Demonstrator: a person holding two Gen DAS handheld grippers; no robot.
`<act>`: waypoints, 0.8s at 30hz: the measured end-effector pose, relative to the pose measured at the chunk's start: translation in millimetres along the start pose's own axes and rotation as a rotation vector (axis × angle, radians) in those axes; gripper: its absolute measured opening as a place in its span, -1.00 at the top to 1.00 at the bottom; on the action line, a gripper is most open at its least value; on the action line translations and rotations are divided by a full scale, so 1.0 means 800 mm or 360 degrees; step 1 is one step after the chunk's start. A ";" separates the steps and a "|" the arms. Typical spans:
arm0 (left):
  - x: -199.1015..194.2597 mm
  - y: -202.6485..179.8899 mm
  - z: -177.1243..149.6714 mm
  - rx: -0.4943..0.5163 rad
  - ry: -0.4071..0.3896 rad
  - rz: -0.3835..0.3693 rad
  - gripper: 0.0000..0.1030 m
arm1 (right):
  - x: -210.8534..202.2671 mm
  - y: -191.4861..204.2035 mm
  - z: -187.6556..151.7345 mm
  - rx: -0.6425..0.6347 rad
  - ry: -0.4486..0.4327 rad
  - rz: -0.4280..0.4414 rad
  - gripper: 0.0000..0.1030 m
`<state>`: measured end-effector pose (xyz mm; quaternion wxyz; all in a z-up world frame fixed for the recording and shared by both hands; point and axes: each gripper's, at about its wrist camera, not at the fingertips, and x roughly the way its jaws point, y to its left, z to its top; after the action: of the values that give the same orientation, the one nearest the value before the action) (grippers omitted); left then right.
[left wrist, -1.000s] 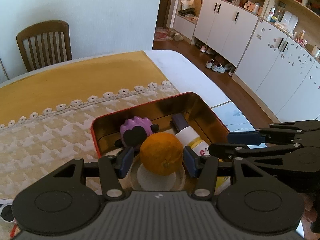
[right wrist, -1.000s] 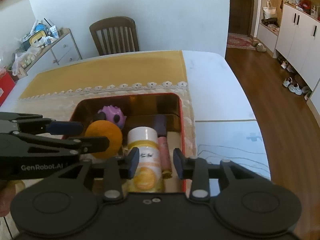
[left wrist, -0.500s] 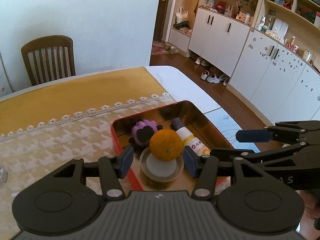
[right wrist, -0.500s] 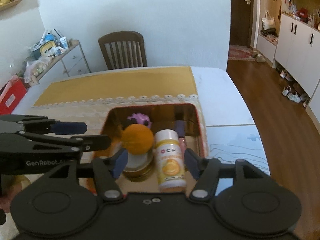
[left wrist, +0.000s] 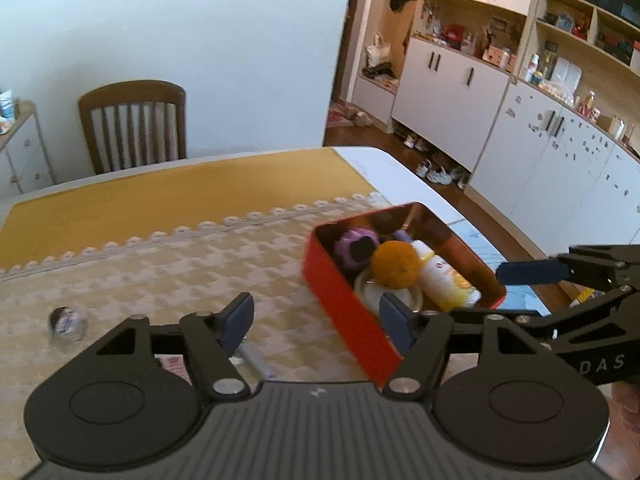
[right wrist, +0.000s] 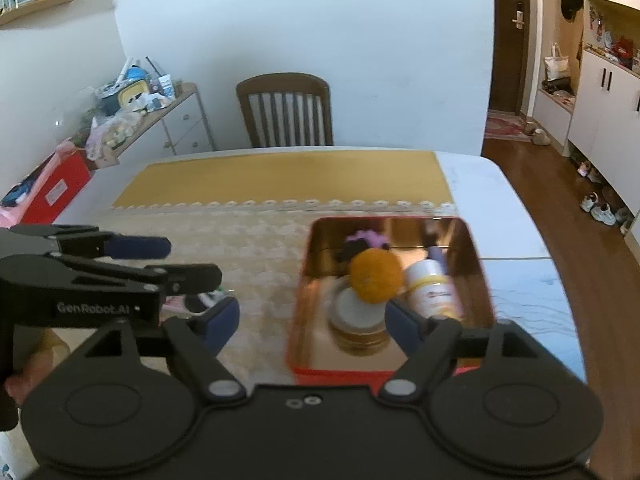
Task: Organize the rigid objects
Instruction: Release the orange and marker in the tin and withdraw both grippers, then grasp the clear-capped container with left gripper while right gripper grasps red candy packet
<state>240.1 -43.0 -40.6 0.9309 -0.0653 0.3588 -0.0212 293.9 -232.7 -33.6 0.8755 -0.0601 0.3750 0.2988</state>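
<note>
So the surface (right wrist: 500, 200) is taking up most of the view, with a yellow and cream cloth (right wrist: 280, 184) covering its middle and left. Bare white top is showing along the right edge, where it's rounding off toward the wood floor. Plenty of open cloth is sitting left of the tin (left wrist: 352, 312), which is parked near that right edge. A chair (right wrist: 286, 108) is standing at the far edge.

Inside the tin an orange (left wrist: 394, 266) is resting on a round lid (left wrist: 370, 294), a bottle (left wrist: 444, 276) is lying just right of it, and a purple toy (left wrist: 354, 246) is sitting behind.

Both tools are angling down, clear of the tin. The left tool (left wrist: 316, 320) is standing apart with nothing between its jaws, having just been opening. Same for the right tool (right wrist: 310, 320): apart, empty, just been opening. A small jar (left wrist: 66, 322) is lying alone on the cloth at far left.
</note>
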 end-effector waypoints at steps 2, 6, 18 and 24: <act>-0.009 0.014 -0.004 -0.0013 -0.0009 0.0020 -0.35 | 0.003 0.015 -0.001 0.0009 0.0005 0.0018 -0.58; -0.027 0.049 -0.014 -0.0057 -0.0031 0.0048 -0.49 | 0.011 0.044 -0.008 0.0019 0.0016 0.0045 -0.64; -0.052 0.145 -0.033 -0.0168 -0.0052 0.0162 -0.60 | 0.035 0.137 -0.017 -0.0075 0.0022 0.0129 -1.00; -0.044 0.187 -0.036 -0.0226 -0.0034 0.0247 -0.61 | 0.066 0.171 -0.021 -0.0101 0.0072 0.0172 -1.00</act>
<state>193.5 105.4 -59.1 0.9265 -0.1034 0.3534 0.0772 233.8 -101.7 -65.9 0.8470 -0.0742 0.3876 0.3561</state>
